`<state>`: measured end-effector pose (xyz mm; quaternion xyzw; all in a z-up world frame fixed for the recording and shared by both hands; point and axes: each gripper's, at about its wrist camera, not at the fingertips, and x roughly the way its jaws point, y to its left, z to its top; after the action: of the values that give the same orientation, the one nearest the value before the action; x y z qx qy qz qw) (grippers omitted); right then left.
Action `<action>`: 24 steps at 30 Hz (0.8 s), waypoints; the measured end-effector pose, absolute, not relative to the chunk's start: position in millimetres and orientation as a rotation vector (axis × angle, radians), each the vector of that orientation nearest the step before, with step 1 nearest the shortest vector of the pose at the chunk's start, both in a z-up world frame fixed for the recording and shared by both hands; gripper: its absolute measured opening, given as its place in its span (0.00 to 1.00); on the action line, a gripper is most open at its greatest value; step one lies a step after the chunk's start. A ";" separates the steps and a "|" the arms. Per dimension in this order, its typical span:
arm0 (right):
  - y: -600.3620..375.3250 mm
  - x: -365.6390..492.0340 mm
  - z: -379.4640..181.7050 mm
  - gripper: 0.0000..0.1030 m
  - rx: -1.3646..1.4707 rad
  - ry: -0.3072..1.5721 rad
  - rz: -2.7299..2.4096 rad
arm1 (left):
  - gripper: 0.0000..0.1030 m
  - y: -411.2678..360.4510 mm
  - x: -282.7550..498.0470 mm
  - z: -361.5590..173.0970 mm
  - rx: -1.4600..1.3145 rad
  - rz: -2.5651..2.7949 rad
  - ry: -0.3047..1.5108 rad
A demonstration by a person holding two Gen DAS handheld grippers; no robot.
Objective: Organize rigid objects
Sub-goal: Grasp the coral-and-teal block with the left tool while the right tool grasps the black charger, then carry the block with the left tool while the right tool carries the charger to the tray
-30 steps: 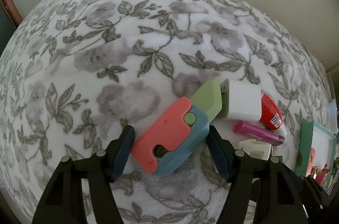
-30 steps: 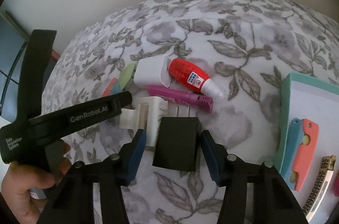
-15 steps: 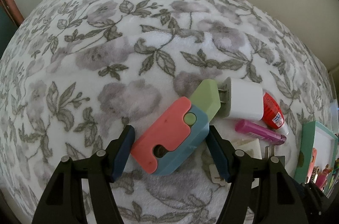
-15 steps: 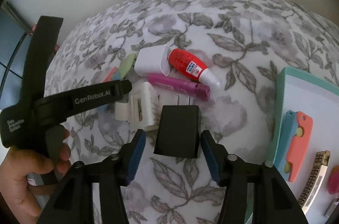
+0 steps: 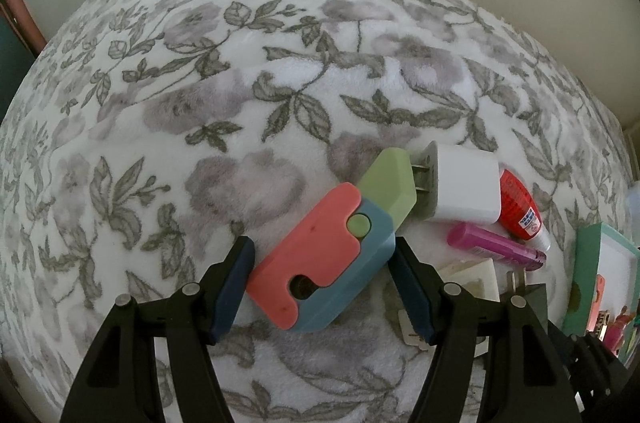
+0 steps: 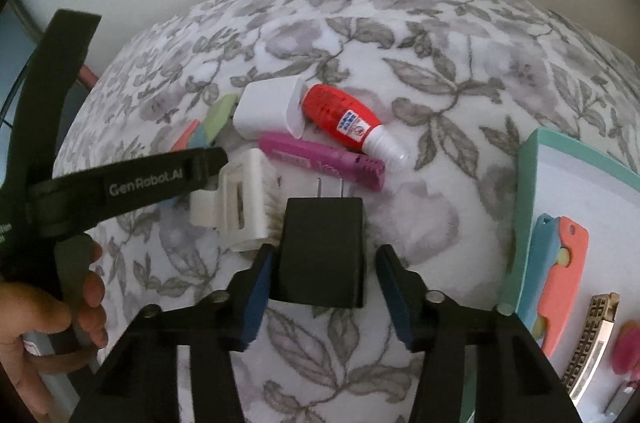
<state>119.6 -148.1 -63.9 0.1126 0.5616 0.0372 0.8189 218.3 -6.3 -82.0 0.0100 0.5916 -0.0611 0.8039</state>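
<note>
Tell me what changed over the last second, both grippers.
The right gripper has closed in over the black charger; its fingers now flank it, one touching, not yet clamped. The left gripper stayed open around the pink-and-blue cutter. The white charger, red bottle and magenta pen kept their places.

left wrist: low, near | right wrist: above | shared: white charger (image 5: 464,189) (image 6: 266,111)

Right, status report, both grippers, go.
Left gripper open around coral-and-blue folding tool. Right gripper open astride black charger. White brush touching charger's left edge.
</note>
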 end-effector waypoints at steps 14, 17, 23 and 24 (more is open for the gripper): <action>-163.2 103.3 -53.6 0.46 0.302 1.194 0.064 | 0.68 -6.4 200.1 -81.4 0.023 -0.120 1.279; -167.9 98.4 -46.3 0.46 0.322 1.181 0.065 | 0.68 -8.3 197.0 -78.4 0.020 -0.118 1.283; -173.4 91.7 -34.1 0.46 0.353 1.162 0.068 | 0.68 -10.2 190.6 -69.8 0.012 -0.118 1.289; -174.7 90.3 -31.8 0.46 0.360 1.159 0.069 | 0.68 -10.4 189.8 -68.9 0.010 -0.118 1.289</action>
<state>90.3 -174.7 -31.8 0.1690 0.5444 0.0324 0.8210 189.8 -10.4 -68.9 0.0045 0.6006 -0.0549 0.7976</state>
